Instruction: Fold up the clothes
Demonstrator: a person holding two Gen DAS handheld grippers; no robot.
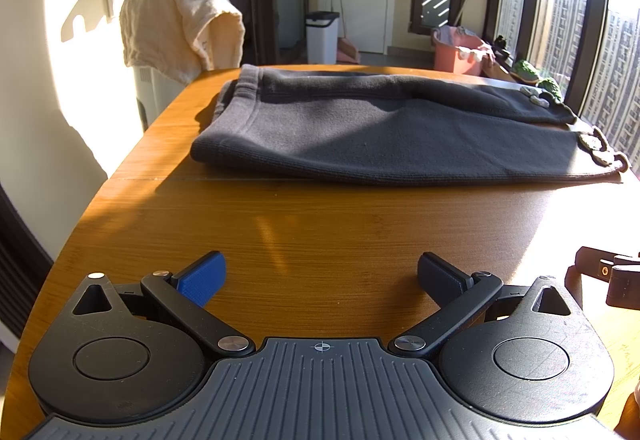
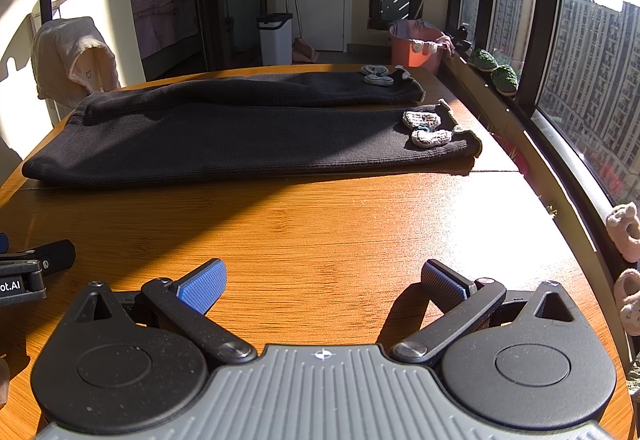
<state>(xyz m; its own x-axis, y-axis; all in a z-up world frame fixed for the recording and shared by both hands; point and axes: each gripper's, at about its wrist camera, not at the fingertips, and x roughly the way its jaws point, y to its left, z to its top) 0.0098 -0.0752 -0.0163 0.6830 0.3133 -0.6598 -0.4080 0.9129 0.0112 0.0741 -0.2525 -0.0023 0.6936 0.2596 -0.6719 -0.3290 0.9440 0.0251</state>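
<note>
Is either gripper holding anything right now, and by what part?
Nothing is held. The left gripper and right gripper are open, short of the dark trousers.

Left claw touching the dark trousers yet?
Apart. The left wrist view shows the open left claw with a wide strip of bare table between its fingertips and the trousers.

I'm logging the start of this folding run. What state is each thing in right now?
Dark knit trousers: spread flat on the table, legs side by side, not folded yet.
Left gripper: open, empty, short of the trousers.
Right gripper: open, empty, short of the trousers.
Cream towel: draped over something behind the table.
White bin: lid shut.
Wooden table: sunlit.
</note>
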